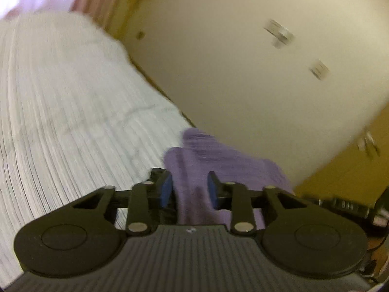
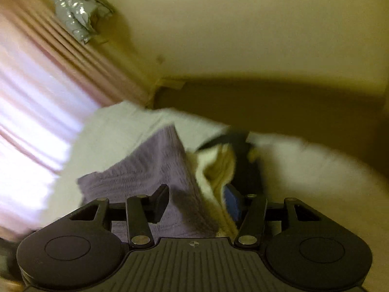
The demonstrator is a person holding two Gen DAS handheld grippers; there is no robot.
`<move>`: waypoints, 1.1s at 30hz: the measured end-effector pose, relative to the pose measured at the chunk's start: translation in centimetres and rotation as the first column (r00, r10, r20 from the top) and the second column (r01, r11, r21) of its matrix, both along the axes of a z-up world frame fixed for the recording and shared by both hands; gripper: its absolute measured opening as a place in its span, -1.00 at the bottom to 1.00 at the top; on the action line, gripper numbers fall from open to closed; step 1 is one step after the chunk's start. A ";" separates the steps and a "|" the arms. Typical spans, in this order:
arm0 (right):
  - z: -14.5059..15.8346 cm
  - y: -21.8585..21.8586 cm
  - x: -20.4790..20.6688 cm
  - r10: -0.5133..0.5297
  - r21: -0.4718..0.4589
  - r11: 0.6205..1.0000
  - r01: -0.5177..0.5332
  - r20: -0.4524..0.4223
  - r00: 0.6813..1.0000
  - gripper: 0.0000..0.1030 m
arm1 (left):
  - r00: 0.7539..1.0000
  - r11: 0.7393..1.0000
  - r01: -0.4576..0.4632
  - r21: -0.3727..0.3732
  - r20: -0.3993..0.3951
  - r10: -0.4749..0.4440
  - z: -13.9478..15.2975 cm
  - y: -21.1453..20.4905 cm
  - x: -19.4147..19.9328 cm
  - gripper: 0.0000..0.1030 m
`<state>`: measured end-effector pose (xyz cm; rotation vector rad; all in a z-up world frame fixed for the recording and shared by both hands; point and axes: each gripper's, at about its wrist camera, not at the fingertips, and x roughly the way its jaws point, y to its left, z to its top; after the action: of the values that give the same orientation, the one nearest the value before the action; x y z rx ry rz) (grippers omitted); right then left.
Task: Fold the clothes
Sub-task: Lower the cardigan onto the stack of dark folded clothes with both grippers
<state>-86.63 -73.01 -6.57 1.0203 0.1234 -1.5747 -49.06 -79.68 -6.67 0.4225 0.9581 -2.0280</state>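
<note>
No brand, label or writing can be read in either view; both pictures are blurred.

In the left wrist view, the left gripper (image 1: 189, 189) has its jaws partly open, with a clear gap between the blue pads (image 1: 166, 189). The purple garment (image 1: 218, 170) runs through this gap and continues away toward 1 o'clock. The cloth lies close against the pad at 9 o'clock, but whether the pads press on it cannot be told because of the blur.

In the right wrist view, the right gripper (image 2: 197, 204) stands about half open. The same purple garment (image 2: 150, 170) passes between the fingers and spreads toward 11 o'clock, rising to a folded peak. The blue pad (image 2: 232, 202) at 3 o'clock lies against a cream-yellow cloth (image 2: 218, 170), which sits just beside the purple one. The jaws do not seem to clamp anything firmly. Beyond, toward 1 o'clock, a dark strap-like shape (image 2: 226, 138) crosses the white surface; it is too blurred to name.

The garments lie on a bed with a white ribbed cover (image 1: 73, 97). Behind it, at 11 o'clock, hangs a pink pleated curtain (image 2: 48, 73) with bright light coming through. A cream wall (image 1: 243, 48) fills the upper part of the left view, carrying two small pale fittings. A yellow-brown cupboard door (image 1: 352, 165) stands at 3 o'clock. A crumpled silver-grey bundle (image 2: 77, 7) sits near the top of the curtain.
</note>
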 end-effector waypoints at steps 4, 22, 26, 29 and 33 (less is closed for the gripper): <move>2.7 2.8 7.1 0.098 -0.044 0.993 -0.108 -0.184 0.978 0.03 | 0.987 0.987 0.161 -0.017 0.019 -0.160 1.0 3.7 -4.3 -0.80; -6.3 -0.3 16.4 0.302 0.202 0.950 -0.236 -0.418 0.857 0.03 | 0.957 0.996 0.055 0.065 0.280 -0.071 -5.7 2.6 -8.3 -0.59; -3.5 -0.3 13.9 0.316 0.220 0.941 -0.256 -0.308 0.897 0.03 | 0.972 0.997 0.053 0.056 0.224 -0.065 -2.7 1.9 -7.5 -0.73; -0.8 0.1 11.4 0.282 0.165 0.955 -0.245 -0.264 0.923 0.03 | 0.983 0.999 0.047 -0.004 0.179 -0.045 0.2 0.5 -7.3 -0.75; 1.4 -2.5 10.6 0.241 0.065 0.970 -0.233 -0.336 0.910 0.03 | 0.983 0.994 0.103 -0.041 0.159 -0.095 0.9 -2.9 -9.7 -0.75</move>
<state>-75.99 -75.55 -5.15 0.7093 0.4902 -1.5146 -58.73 -82.58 -5.81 0.6045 0.8038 -2.0682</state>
